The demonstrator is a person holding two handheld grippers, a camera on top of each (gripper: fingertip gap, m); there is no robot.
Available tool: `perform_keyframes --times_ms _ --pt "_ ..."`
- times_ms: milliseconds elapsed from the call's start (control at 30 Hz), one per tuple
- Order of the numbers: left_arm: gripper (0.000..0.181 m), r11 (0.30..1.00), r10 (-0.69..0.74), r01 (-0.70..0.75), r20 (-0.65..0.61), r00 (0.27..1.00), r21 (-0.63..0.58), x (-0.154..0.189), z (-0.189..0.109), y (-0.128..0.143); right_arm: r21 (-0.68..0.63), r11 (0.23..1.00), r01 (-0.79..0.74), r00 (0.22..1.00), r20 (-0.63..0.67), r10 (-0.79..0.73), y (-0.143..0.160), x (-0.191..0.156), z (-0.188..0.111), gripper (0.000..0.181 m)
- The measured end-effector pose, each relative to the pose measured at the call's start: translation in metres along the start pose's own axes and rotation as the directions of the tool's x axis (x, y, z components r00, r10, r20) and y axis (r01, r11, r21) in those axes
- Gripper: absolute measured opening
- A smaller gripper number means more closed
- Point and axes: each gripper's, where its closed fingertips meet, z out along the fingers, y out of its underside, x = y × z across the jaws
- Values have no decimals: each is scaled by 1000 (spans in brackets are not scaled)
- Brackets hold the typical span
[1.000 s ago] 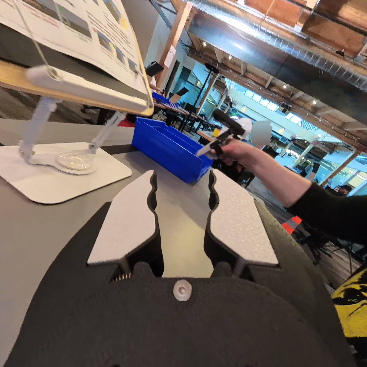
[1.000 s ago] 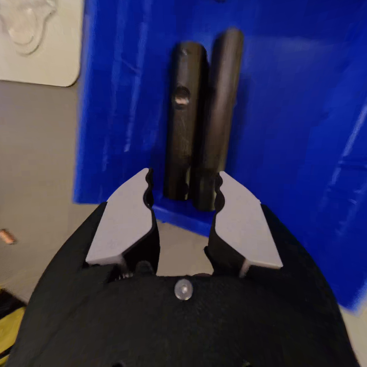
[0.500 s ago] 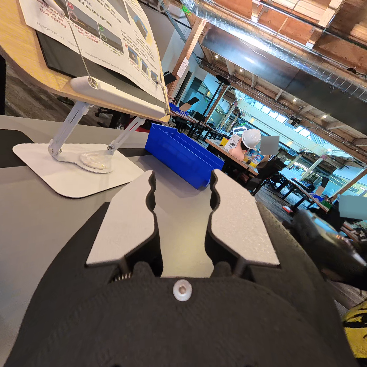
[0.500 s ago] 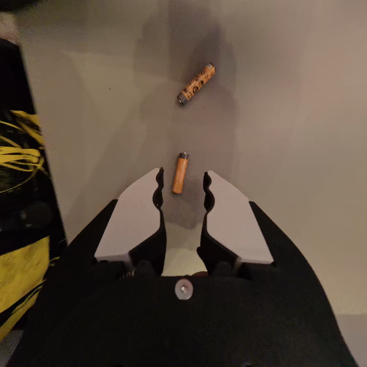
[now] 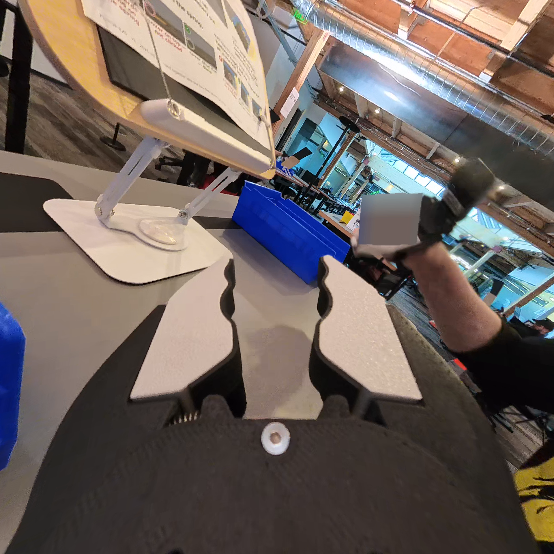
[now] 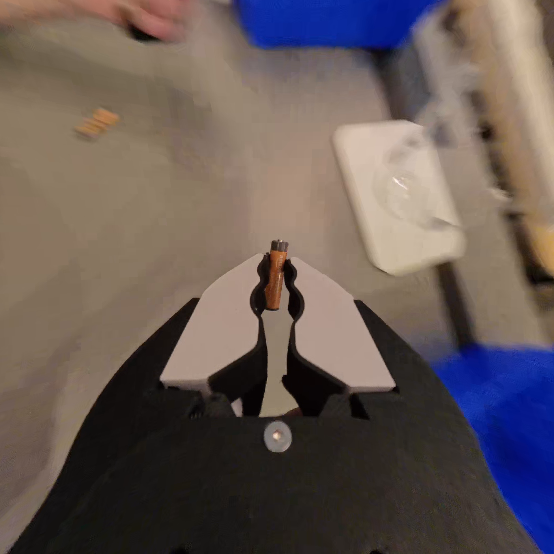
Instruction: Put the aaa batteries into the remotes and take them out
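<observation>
Battery (image 6: 275,274): orange with a dark cap end, clamped between the tips of the right gripper (image 6: 276,263). It lies along the line of the fingers, cap end poking out past the tips, raised above the grey table (image 6: 150,239).

Right gripper: grey fingers (image 6: 227,323) on a black body, closed on the battery. Also seen in the left wrist view, up and to the right of the left gripper, held in a hand (image 5: 419,254) with a dark sleeve; blurred there.

Loose batteries (image 6: 97,124): a small orange cluster on the table, ahead and well to the left of the right gripper. Blurred; number cannot be told.

Left gripper (image 5: 275,266): grey fingers (image 5: 192,338) spread apart, nothing between them, bare table showing in the gap.

Blue bin (image 5: 287,236): on the table just ahead of the left gripper's tips, slightly right.

Second blue bin (image 5: 9,383): at the left edge of the left wrist view, beside the gripper body; only a corner shows.

White stand (image 5: 132,242): flat base ahead and left of the left gripper, two arms carrying a tilted wooden board (image 5: 90,66) with a printed sheet (image 5: 204,45). From the right gripper, the base lies ahead and to the right.

A blurred hand (image 6: 150,18): far ahead and left of the right gripper.
</observation>
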Motion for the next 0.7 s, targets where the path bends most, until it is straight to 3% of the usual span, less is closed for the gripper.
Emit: perform_keyframes --times_ms 100,233,367,467,600,700 --pt "53 1000 -18 19 20 1000 -18 -10 2 7 -109 994 -4 971 -239 -23 65 127 -40 9" --pt "54 999 -32 34 41 999 -37 -19 4 15 -323 946 -4 966 -247 -81 165 222 -21 10" --pt "54 999 -35 37 64 997 -34 -28 1 15 -448 892 60 969 -187 -159 226 265 27 10" --pt "54 999 -48 49 68 997 -18 -33 -2 13 -520 849 97 963 -165 -211 253 286 51 10" --pt "54 998 -60 61 70 996 -17 -36 -3 14 -575 810 113 947 -183 -262 264 301 62 14" --pt "55 998 -64 65 66 996 -16 -36 -3 14 -569 815 113 932 -224 -286 248 301 48 19"
